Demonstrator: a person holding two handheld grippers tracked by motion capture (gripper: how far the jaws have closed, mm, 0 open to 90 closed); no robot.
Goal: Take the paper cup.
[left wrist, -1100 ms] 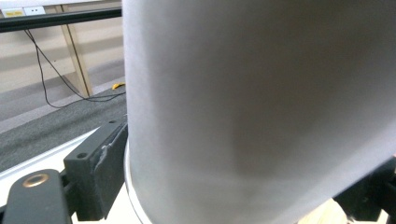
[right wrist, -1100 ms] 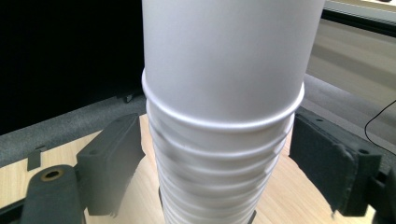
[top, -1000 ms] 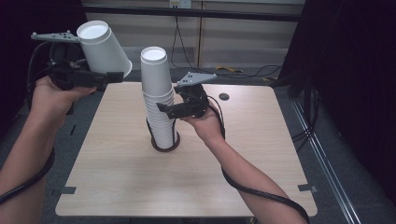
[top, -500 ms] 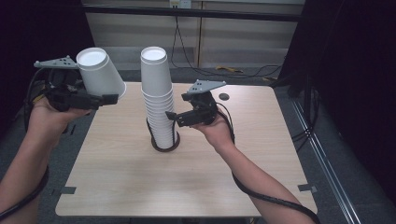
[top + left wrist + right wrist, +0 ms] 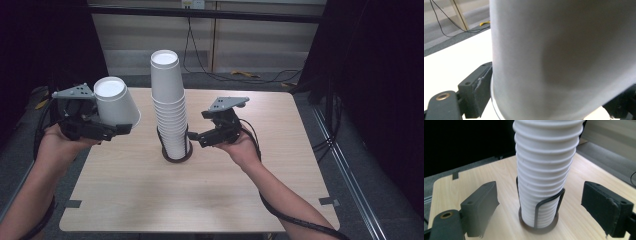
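Left claw (image 5: pixel 117 131) clamped on a single upturned paper cup (image 5: pixel 116 101), held above the surface (image 5: pixel 210 200). Right claw (image 5: pixel 192 137), jaws apart and just opened wider, nothing between the pads; directly ahead of it stands the cup stack (image 5: pixel 170 115) in its wire holder (image 5: pixel 176 156), which lies between both claws.

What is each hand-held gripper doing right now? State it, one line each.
Left hand-held gripper: shut on a single white paper cup, upside down.
Right hand-held gripper: open, holding nothing, jaws just opened, apart from the cup stack.
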